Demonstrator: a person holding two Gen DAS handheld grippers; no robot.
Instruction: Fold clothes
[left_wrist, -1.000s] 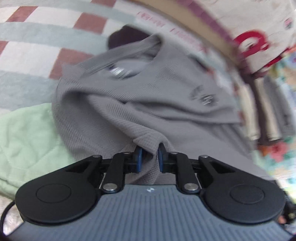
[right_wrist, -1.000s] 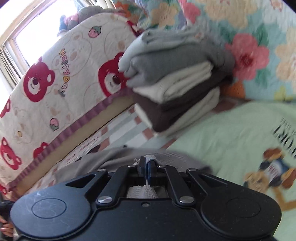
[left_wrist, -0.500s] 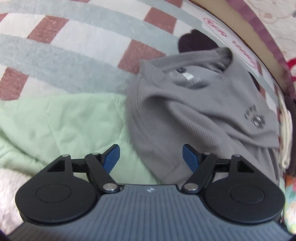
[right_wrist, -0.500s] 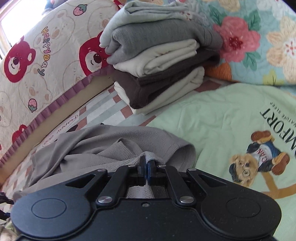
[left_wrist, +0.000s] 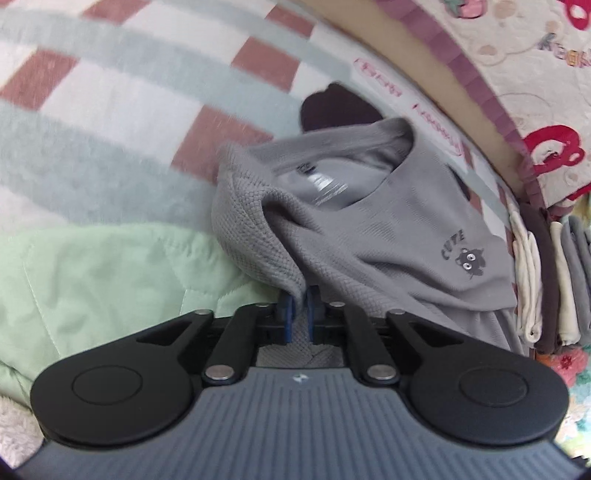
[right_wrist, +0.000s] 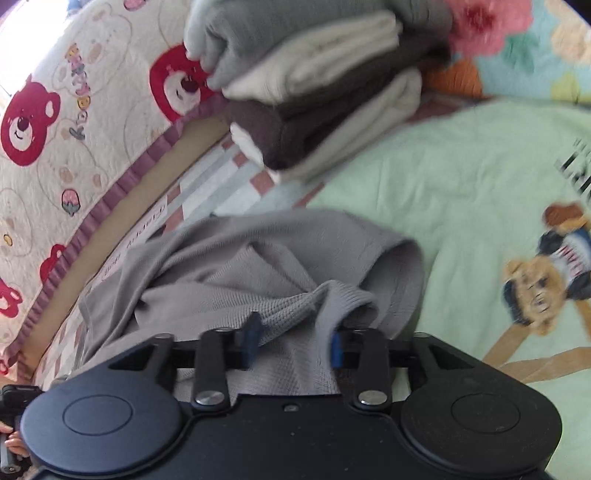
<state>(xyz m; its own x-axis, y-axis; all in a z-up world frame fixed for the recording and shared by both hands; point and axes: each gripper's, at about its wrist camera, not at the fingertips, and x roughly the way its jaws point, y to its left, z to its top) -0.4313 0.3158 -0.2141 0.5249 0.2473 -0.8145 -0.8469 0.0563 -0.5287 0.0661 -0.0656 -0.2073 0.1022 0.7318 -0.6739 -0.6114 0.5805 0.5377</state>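
A grey waffle-knit shirt (left_wrist: 373, 236) with a small "CUTE" cat print lies crumpled on the bed, collar toward the headboard. My left gripper (left_wrist: 300, 308) is shut on a fold of the shirt's left shoulder edge, which drapes over the blue pads. In the right wrist view the same grey shirt (right_wrist: 258, 266) lies bunched in front of my right gripper (right_wrist: 293, 338), which stands open with the cloth lying loose between its blue fingertips (right_wrist: 253, 328).
A stack of folded clothes (right_wrist: 314, 85) sits near the bear-print headboard (right_wrist: 74, 110). A light green quilt (right_wrist: 461, 221) with a teddy print covers the near side, over a checked blanket (left_wrist: 110, 110). A hand holding a black device (right_wrist: 11, 439) shows at lower left.
My left gripper went from shut to open half a second ago and has now shut again on the shirt's shoulder fold. My right gripper, shut on the cloth before, has opened.
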